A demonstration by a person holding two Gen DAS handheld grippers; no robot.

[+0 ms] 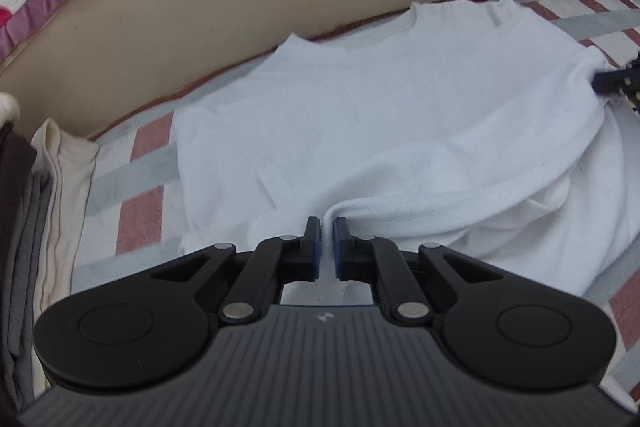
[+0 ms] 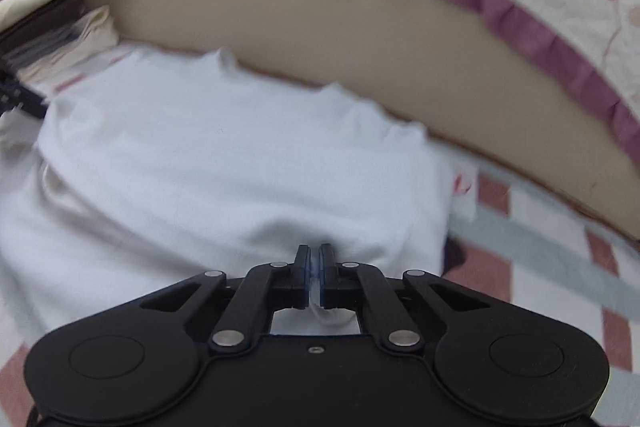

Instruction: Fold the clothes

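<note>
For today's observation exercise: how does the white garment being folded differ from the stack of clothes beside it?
The white garment lies spread and rumpled across the checked sheet; the stack of clothes sits in tidy layers. The garment is one pale colour; the stack mixes dark, grey and cream. Both grippers clamp the garment; nothing touches the stack. Both rest on the sheet.

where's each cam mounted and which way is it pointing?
Left wrist: on the left gripper, looking forward along its fingers over the white garment toward the beige panel; own fingers pinch a fold.
Right wrist: on the right gripper, facing the same way; own fingers pinch the cloth.
Shared: garment, checked sheet, folded stack; each glimpses the other gripper.
</note>
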